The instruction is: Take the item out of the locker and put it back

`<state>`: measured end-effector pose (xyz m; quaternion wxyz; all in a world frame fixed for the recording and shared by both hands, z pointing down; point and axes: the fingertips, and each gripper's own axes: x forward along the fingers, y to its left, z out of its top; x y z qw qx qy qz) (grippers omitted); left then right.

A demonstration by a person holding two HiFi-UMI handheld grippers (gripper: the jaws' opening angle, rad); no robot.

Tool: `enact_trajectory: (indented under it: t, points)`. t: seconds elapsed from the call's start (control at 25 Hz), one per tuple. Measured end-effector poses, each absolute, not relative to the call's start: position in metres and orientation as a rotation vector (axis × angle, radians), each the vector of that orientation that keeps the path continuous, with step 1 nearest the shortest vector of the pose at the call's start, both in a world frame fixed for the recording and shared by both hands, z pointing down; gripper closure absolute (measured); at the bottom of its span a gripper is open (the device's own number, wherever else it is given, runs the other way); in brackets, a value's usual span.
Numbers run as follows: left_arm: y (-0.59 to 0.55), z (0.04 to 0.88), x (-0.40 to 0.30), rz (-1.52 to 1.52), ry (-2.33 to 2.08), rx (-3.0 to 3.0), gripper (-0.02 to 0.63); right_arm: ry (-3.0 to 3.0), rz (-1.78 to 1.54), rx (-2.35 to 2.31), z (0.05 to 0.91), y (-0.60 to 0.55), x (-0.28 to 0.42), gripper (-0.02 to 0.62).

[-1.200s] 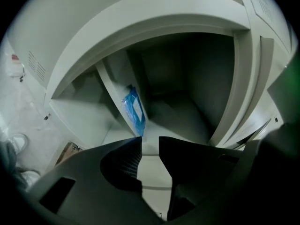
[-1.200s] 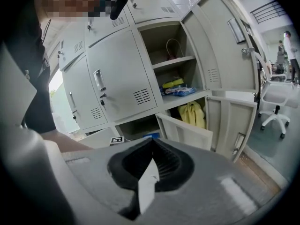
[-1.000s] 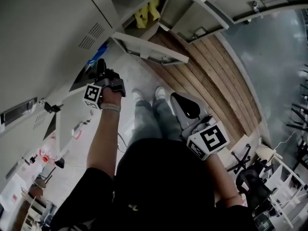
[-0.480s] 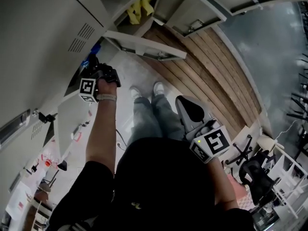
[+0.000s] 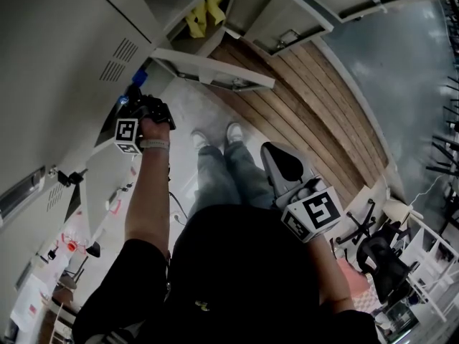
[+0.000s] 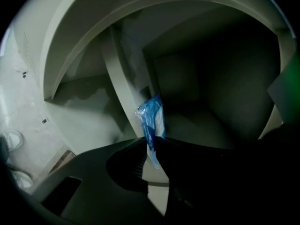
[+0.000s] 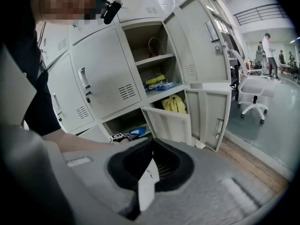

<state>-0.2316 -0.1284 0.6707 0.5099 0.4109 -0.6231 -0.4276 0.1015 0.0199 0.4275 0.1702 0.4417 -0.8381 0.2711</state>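
Note:
A blue plastic packet [image 6: 152, 116] lies in the low open locker [image 6: 201, 102], against its pale inner wall. My left gripper [image 6: 151, 142] reaches into that compartment. Its jaws have just been closing and now pinch the packet's near end. In the head view the left gripper [image 5: 133, 95] is at the locker's mouth, with the blue packet [image 5: 140, 76] showing just beyond it. The right gripper view shows the packet [image 7: 138, 131] ahead of my left hand. My right gripper [image 7: 151, 140] hangs low by my right side [image 5: 267, 149], its tips together on nothing.
The low locker's door [image 5: 208, 70] swings out over the floor. A yellow item [image 7: 174, 103] lies in the open locker beside it, and more items sit on the shelf above. A wooden floor strip [image 5: 301, 113] runs to the right. An office chair [image 7: 255, 90] stands far right.
My left hand has moved further up and left in the head view, deeper into the locker's mouth. The right gripper has barely shifted.

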Motion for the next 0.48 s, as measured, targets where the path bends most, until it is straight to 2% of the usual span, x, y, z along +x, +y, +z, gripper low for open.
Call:
enact_trajectory:
  t: [0.12, 0.48]
  points:
    - [-0.1269, 0.6686, -0.2312, -1.047, -1.495, 0.997, 0.557, -2.383, 0.771, 1.253, 0.4271, 0.0196, 0.1008, 0.598]
    - [-0.1183, 0.6647, -0.2279, -1.046, -1.495, 0.996, 0.572, -2.384, 0.762, 1.253, 0.4261, 0.0196, 0.1018, 0.598]
